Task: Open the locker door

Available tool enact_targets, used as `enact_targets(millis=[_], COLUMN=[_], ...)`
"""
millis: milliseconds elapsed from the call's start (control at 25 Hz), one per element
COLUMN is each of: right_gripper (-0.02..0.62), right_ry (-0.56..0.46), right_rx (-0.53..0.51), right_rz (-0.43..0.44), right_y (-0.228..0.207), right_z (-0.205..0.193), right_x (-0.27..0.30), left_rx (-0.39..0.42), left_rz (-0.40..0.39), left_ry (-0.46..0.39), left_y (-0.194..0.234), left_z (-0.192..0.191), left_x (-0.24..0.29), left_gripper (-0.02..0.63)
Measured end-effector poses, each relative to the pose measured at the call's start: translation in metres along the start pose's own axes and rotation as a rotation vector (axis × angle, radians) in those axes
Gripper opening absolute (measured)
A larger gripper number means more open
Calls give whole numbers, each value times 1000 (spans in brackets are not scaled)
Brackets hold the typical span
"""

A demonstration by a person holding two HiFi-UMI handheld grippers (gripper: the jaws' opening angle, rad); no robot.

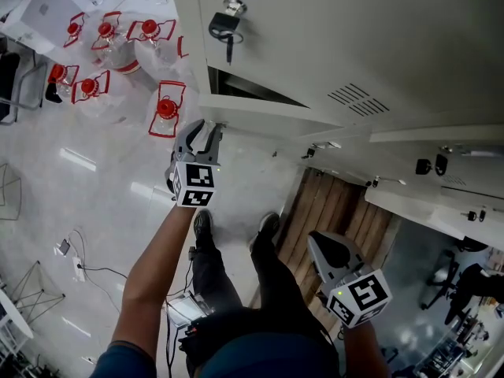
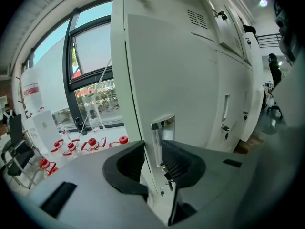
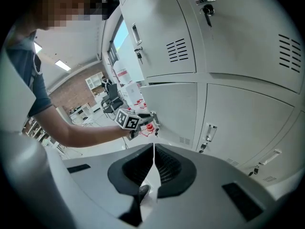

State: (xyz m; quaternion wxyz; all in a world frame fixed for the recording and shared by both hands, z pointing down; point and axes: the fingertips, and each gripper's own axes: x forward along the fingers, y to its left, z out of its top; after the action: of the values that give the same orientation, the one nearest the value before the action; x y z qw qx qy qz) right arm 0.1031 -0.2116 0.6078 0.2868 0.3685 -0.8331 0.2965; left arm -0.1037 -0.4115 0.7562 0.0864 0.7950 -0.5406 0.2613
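Grey locker door (image 2: 181,70) edge stands upright between the left gripper (image 2: 152,151) fingers.
Fingers clamp it beside the metal handle (image 2: 163,128); right gripper (image 3: 153,151), fingers closed and empty, hangs well apart.

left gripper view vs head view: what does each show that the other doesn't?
Left gripper view only: the left tool with its jaws closed on the edge of the locker door, right at the metal pull plate, and a window behind. Head view only: the right tool, held away from the lockers, and the person's shoes. Both: the locker door and the red-capped bottles on the floor.
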Motion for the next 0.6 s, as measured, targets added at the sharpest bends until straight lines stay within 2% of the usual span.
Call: enact_targets(millis=[200, 600], right_gripper=[37, 37], right_ry=[-2, -19], right_rx=[-1, 7], right_rz=[6, -2], right_y=[9, 35], right_z=[1, -6], right_x=[4, 3], left_rx=[45, 72], left_rz=[-22, -83], left_ry=[9, 18], left_y=[-5, -21], left_z=[-9, -23], left_x=[-17, -49], left_gripper=[101, 62])
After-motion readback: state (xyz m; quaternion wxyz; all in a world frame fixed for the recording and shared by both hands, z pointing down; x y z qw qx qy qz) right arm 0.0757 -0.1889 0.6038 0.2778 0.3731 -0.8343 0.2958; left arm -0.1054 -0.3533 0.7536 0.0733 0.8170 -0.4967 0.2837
